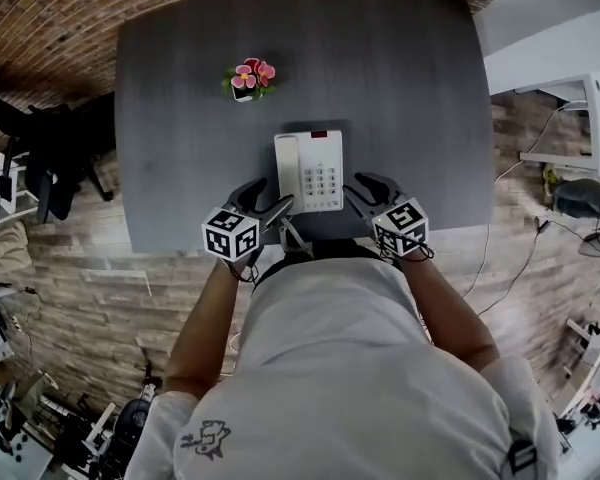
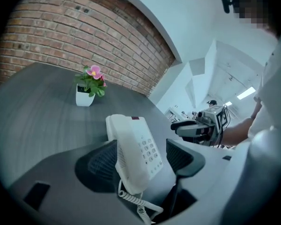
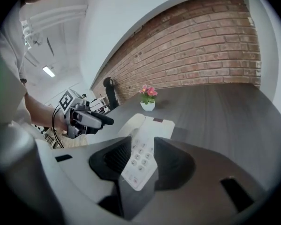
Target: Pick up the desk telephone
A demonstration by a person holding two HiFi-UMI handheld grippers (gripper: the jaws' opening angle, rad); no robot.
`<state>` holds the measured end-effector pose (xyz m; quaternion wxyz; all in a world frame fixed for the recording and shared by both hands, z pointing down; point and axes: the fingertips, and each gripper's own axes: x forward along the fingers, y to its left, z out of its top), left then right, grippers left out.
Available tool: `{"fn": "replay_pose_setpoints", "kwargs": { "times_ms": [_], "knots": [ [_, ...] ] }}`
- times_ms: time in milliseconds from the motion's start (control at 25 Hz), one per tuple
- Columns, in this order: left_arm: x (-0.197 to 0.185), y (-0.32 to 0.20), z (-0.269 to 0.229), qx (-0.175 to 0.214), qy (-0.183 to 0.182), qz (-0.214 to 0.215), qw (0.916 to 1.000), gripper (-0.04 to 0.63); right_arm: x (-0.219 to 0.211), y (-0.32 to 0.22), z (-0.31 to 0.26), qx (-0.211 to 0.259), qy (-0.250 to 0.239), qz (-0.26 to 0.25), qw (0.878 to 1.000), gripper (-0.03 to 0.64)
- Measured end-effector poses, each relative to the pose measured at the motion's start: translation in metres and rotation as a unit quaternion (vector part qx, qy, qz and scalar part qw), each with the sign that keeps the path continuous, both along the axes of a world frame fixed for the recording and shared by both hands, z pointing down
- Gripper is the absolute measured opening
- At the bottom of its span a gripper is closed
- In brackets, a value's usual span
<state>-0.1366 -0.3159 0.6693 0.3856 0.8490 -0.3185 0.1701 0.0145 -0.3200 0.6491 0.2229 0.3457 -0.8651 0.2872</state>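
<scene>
The white desk telephone [image 1: 310,171] sits flat on the dark grey table [image 1: 180,88], just below the middle of the head view and close to the table's lower edge. Its handset lies in the cradle along the left side, with the keypad to the right and a small dark red window at the top. A coiled cord [image 2: 136,201] curls out from its near end in the left gripper view.

The left gripper [image 1: 265,200] is at the phone's lower left corner and the right gripper [image 1: 363,190] at its lower right corner, both angled down toward the tabletop, each with its marker cube just behind it. Both tongs stand wide apart and hold nothing. In the left gripper view the phone shows in the gap between the ribbed pads, with the handset side very near the left pad; I cannot tell whether they touch. In the right gripper view the keypad shows through the gap, and neither pad presses on it.

A small white pot of pink flowers [image 1: 250,78] stands up and to the left of the phone, well apart from it. A brick wall [image 1: 60,18] runs along the top of the head view
</scene>
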Motion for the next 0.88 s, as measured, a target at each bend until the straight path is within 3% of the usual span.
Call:
{"fn": "replay_pose_setpoints", "kwargs": {
  "times_ms": [200, 440, 880],
  "knots": [
    [0.008, 0.003, 0.032, -0.02, -0.007, 0.037, 0.9991, 0.364, 0.006, -0.003, 0.042, -0.04, 0.016, -0.019, 0.999, 0.156],
    [0.004, -0.007, 0.064, -0.048, -0.018, 0.029, 0.9983, 0.37, 0.005, -0.004, 0.079, -0.096, 0.011, -0.036, 0.995, 0.156],
    [0.013, -0.018, 0.077, -0.076, 0.05, 0.033, 0.9953, 0.37, -0.003, -0.008, 0.102, -0.149, -0.044, -0.035, 0.987, 0.152]
  ]
}}
